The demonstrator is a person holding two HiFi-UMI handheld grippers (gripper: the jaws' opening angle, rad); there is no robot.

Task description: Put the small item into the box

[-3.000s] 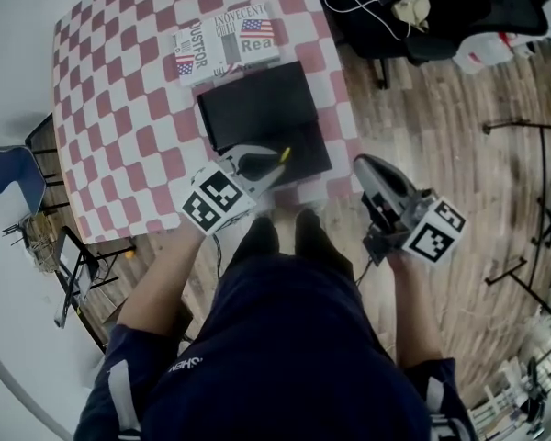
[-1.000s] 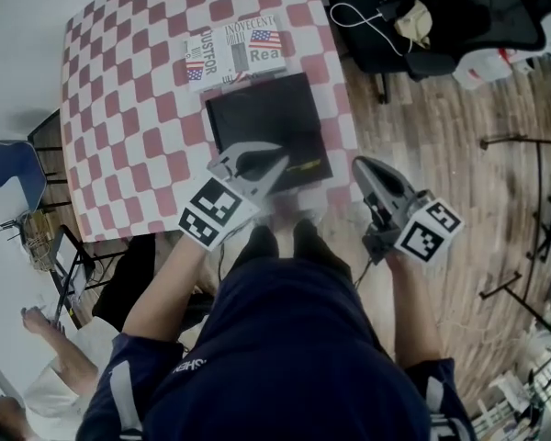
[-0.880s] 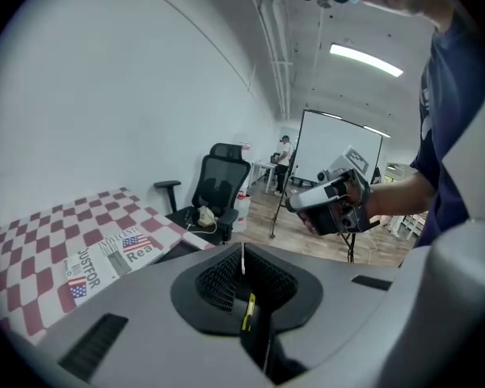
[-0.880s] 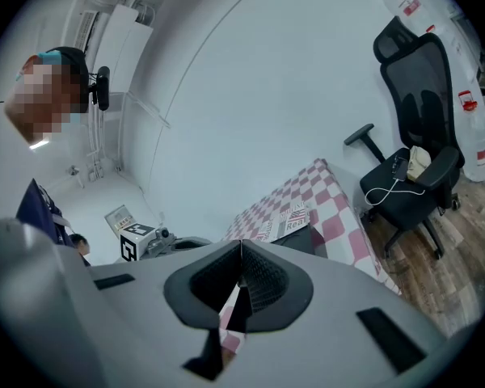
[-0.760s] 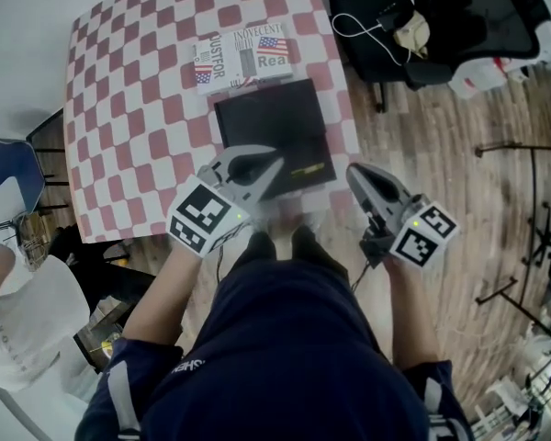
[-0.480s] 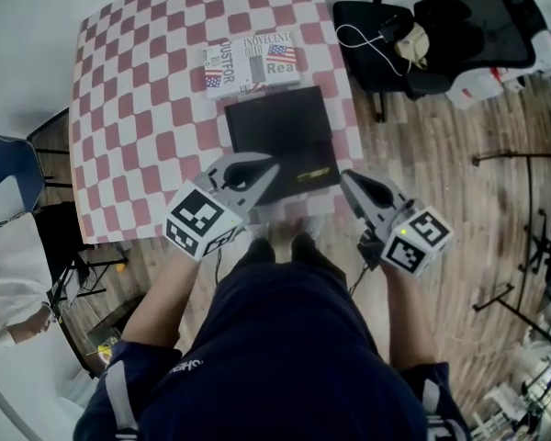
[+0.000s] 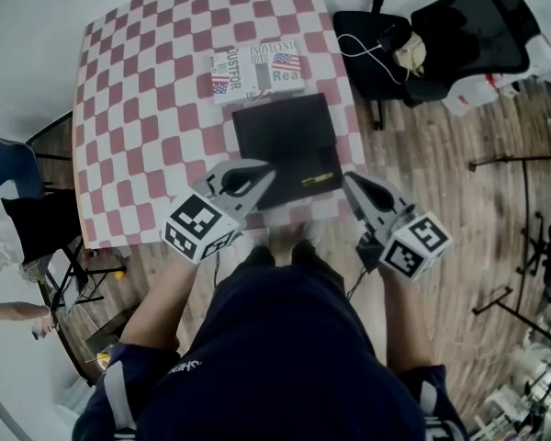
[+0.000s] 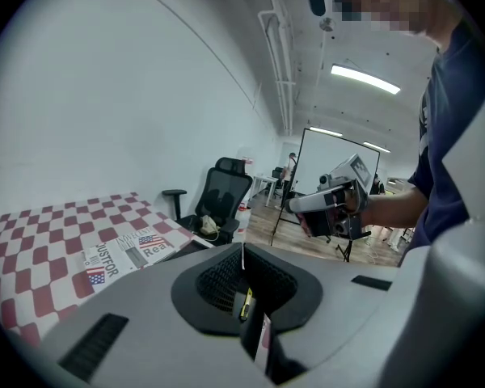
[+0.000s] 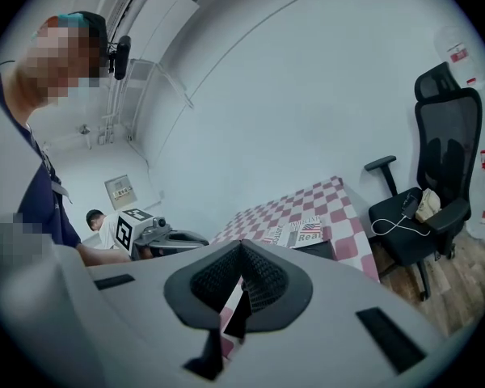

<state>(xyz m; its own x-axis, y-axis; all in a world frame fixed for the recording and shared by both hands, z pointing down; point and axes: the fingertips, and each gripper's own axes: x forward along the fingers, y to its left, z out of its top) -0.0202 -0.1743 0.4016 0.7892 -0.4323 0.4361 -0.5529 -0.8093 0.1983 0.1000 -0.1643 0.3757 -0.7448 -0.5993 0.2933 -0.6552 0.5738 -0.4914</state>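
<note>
As I stood at the near edge of the checkered table, the black box lay on it straight ahead of me. The small yellow item rested inside that box, close to its near right corner.

My left gripper hung over the box's near left corner with its 2 jaws pressed together at the tips, gripping nothing. In the head view the item lay apart from those tips. In the left gripper view a yellow sliver showed through the slit lower down between the jaws, and I could not tell from there whether it touched them.

My right gripper was held just off the box's near right corner, past the table edge and above the wooden floor. Its 2 jaws were likewise closed tip to tip on nothing.

A flat newsprint-patterned item bearing 2 flag pictures lay just beyond the box's far edge. To the right of the box, off the table, stood a black office chair with a white cable on its seat.
</note>
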